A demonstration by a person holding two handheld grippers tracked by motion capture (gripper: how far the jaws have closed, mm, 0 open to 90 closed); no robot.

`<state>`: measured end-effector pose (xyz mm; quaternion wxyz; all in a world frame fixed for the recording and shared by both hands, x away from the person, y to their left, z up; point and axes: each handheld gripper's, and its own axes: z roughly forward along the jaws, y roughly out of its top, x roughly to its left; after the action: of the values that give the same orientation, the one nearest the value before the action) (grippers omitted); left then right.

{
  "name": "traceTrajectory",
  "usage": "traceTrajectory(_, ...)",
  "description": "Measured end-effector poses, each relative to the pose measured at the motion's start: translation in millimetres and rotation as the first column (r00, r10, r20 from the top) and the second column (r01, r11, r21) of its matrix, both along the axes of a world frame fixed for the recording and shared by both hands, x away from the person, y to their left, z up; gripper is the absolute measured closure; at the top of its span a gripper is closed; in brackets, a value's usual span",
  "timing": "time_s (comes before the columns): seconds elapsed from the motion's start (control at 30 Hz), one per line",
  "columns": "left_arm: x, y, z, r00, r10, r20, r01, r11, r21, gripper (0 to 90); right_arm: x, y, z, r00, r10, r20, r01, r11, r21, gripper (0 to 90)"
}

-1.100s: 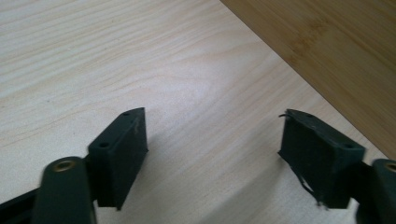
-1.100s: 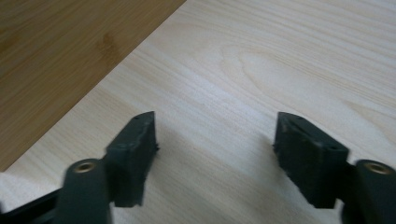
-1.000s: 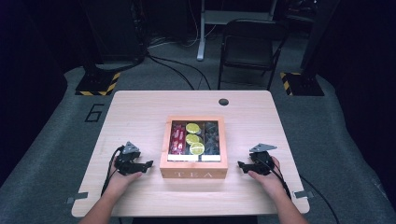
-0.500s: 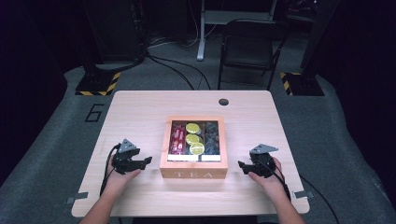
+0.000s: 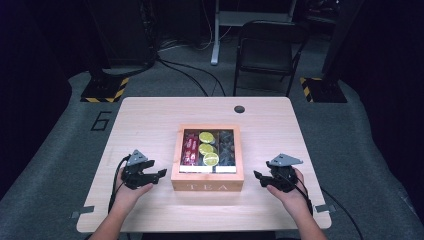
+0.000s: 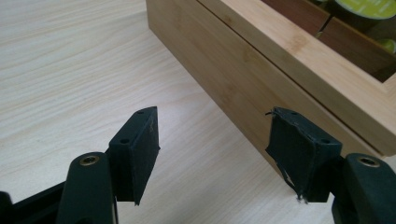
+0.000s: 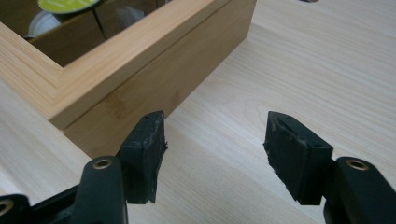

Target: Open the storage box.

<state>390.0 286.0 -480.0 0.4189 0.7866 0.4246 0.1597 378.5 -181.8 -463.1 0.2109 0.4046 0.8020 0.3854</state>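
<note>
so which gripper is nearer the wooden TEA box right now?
Left, slightly. The left gripper sits just off the left wall of the square wooden TEA box, jaws open and not touching. The right gripper hangs a bit farther off the right wall, also open.

A dim recording lab or studio: a pale wooden table (image 5: 150, 120) stands alone on grey carpet, lit from above while the room around it falls into darkness. Behind the table, a black folding chair (image 5: 265, 55) sits empty, and black cables (image 5: 185, 70) run across the floor past it. Stand bases edged with yellow-and-black hazard tape (image 5: 105, 92) flank the table's far corners. A large number 6 (image 5: 101, 121) is marked on the carpet just left of the table.
</note>
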Motion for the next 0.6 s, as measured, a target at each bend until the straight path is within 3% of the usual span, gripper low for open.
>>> traceTrajectory(0.23,-5.4,-2.1,6.5,0.9996,0.000,0.027,0.001,0.9994,-0.036,34.2,-4.0,2.1,5.8,0.9995,0.029,0.014,-0.030,0.999,0.015,36.6)
traceTrajectory(0.6,-14.3,-7.0,19.3,0.9975,-0.047,0.053,0.049,0.9980,-0.040,36.5,-11.5,12.2,14.3,0.9978,0.063,0.021,-0.064,0.996,0.054,39.2)
